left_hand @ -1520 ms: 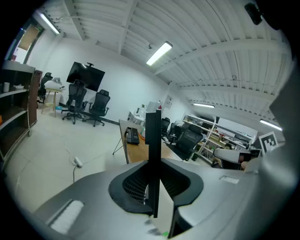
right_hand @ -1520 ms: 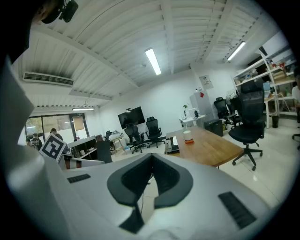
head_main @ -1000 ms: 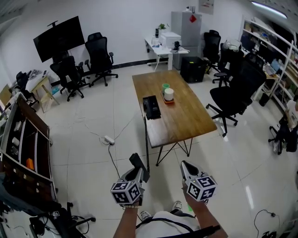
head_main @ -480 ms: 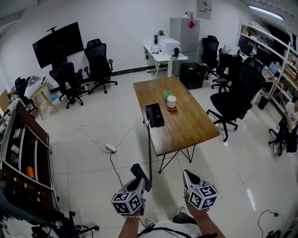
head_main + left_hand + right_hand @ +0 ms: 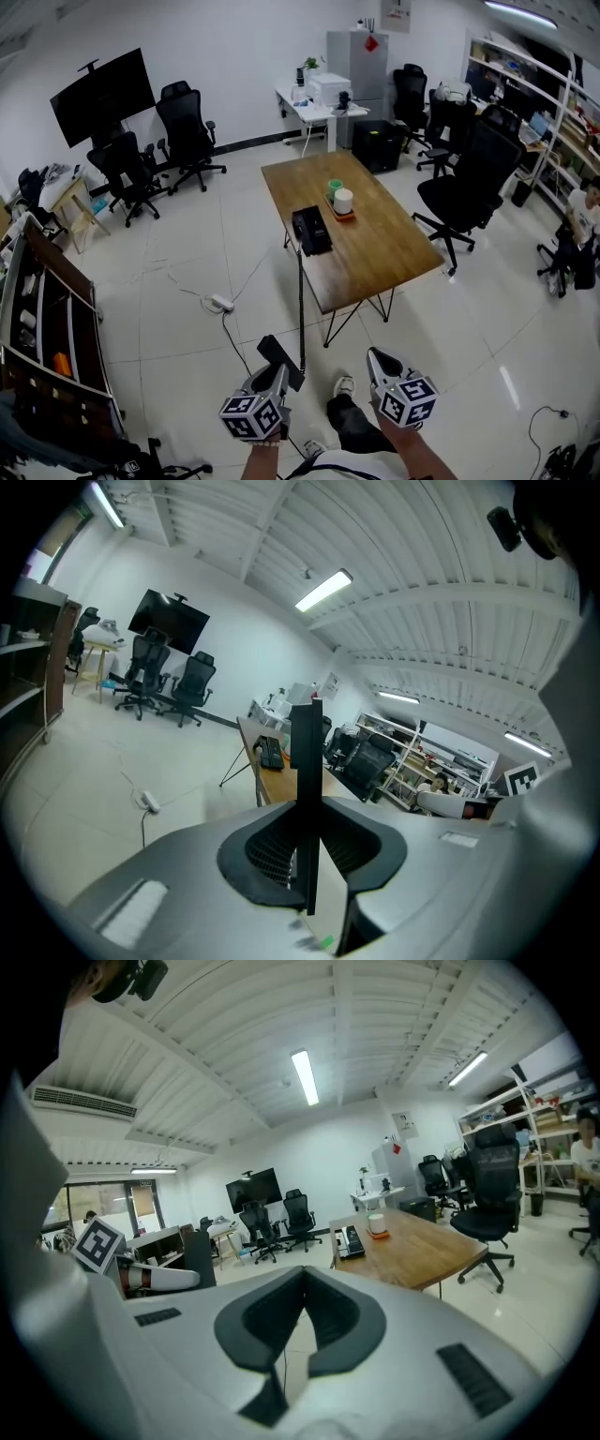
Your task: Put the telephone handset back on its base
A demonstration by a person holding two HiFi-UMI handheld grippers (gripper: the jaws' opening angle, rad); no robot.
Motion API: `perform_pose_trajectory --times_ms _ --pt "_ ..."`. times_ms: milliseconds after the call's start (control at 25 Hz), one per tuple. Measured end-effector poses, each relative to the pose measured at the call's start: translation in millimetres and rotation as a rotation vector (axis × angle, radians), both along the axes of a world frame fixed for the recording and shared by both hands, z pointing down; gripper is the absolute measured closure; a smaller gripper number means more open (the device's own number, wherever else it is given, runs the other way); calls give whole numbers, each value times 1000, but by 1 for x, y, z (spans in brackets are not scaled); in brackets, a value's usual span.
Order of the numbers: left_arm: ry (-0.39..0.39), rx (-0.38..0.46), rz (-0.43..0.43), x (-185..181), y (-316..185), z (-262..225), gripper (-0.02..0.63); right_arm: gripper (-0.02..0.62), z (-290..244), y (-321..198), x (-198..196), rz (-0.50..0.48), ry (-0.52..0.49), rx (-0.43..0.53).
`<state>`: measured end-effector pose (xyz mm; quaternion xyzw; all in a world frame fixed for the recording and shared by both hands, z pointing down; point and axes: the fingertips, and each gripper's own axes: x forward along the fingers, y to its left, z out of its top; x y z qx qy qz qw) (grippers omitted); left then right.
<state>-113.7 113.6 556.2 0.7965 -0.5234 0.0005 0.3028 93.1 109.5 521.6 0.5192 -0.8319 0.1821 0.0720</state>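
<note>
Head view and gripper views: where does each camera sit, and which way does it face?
Head view: on the person's head, looking down at the brown wooden table; shows forearms, left gripper, right gripper.
Left gripper view: on the left gripper, looking along jaws clamped on the black telephone handset.
Right gripper view: on the right gripper, looking along empty, closed jaws.
All three show that table.

Head view looks down; gripper views face forward; all share table [image 5: 375,246]

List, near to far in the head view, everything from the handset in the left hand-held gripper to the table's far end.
handset → base → white cup → green cup
</note>
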Motion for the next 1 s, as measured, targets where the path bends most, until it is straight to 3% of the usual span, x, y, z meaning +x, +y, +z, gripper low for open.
perform_pose_trajectory --times_ms 200,680,1000 --pt "1 -10 -1 -10 -20 5 532 594 5 -21 -8 4 6 -1" --pt "-15 -28 7 -23 -121 10 532 594 1 -129 -35 -28 -7 12" --pt "140 -103 31 -14 -207 25 532 594 0 -208 -24 -19 -21 7"
